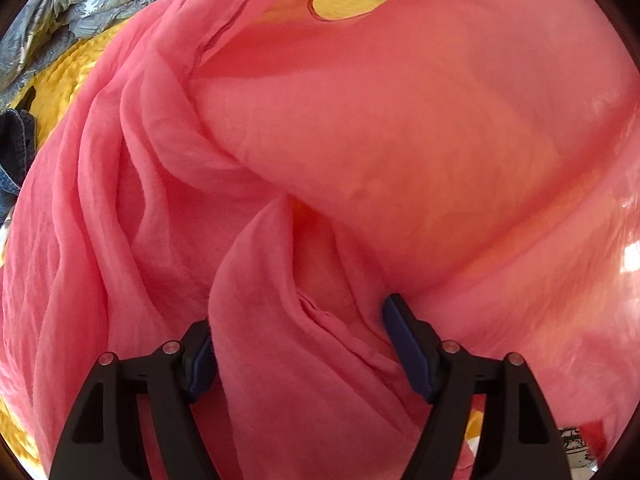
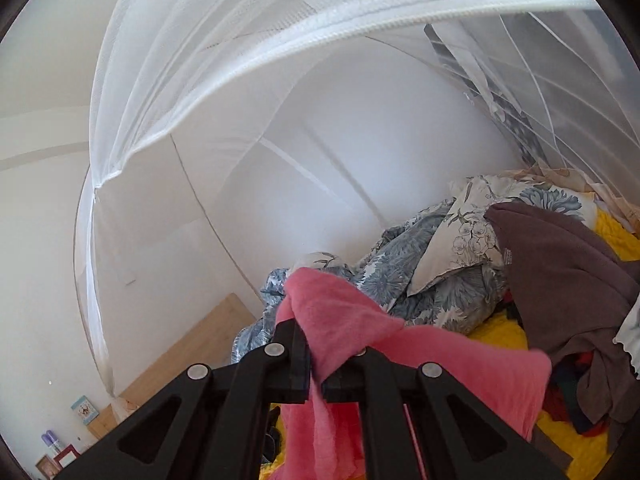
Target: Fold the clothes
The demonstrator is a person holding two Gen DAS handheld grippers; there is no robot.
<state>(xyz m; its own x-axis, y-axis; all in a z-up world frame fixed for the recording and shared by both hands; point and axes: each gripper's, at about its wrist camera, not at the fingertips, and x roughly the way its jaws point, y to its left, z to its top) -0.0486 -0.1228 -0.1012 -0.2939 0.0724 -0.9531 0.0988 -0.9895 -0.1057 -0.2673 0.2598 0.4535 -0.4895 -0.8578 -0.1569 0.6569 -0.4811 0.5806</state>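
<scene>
White walls [image 2: 48,208], mosquito net [image 2: 224,40], wooden headboard [image 2: 200,344], yellow bedsheet [image 2: 500,332].

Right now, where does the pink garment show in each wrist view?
Left wrist: the pink garment fills nearly the whole frame, a fold between the open left gripper fingers.
Right wrist: lower centre, clamped in the right gripper.
Shared landmark: the yellow bedspread.

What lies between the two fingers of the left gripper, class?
A hanging fold of the pink garment passes between the open left gripper's fingers; the left wrist view shows it.
</scene>
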